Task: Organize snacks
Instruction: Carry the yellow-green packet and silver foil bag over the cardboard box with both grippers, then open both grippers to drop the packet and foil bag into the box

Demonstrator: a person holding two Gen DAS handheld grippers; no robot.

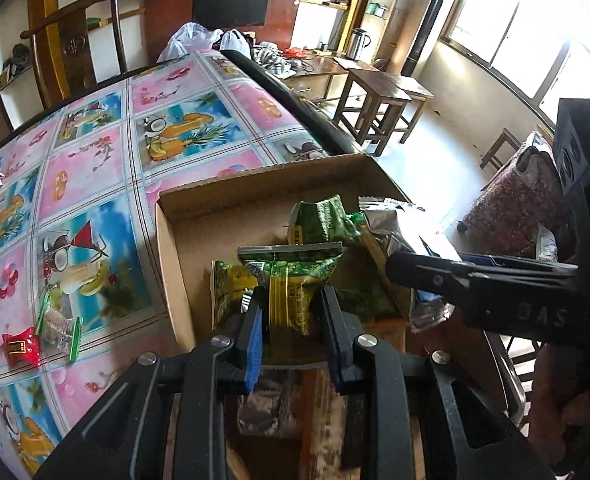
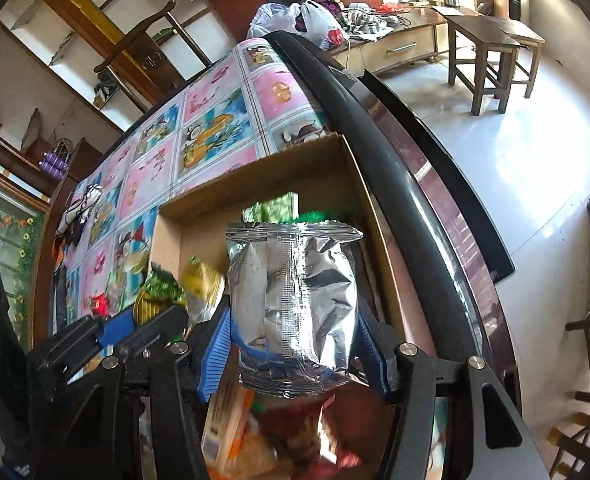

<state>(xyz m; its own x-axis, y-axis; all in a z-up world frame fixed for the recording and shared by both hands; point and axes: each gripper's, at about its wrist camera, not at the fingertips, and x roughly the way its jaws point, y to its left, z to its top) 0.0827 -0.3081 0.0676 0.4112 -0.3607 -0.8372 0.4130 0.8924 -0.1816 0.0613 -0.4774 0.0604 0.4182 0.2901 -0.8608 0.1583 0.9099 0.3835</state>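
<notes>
- My left gripper (image 1: 291,312) was clamped on a green snack packet (image 1: 293,276), pinching its lower half; the sealed top edge stood up above my fingers.
- That packet hung over the open cardboard box (image 1: 167,248), near the box's left wall, with other green packets (image 1: 323,224) lying on the box floor behind and beside it.
- My right gripper (image 2: 295,344) was clamped on a silver foil pouch (image 2: 295,300), which stood upright and filled the wide gap between the blue pads (image 2: 215,356).
- The pouch hung over the same box, toward its right wall.
- In the left view my right gripper reached in from the right, just beside the green packet.
- The box sat at the right edge of the surface (image 1: 95,184), against its dark rim (image 2: 395,184).
- To the left of the box the patterned cloth lay mostly open, with a red candy (image 1: 21,348) and a clear wrapped sweet (image 1: 59,324) near each other.
</notes>
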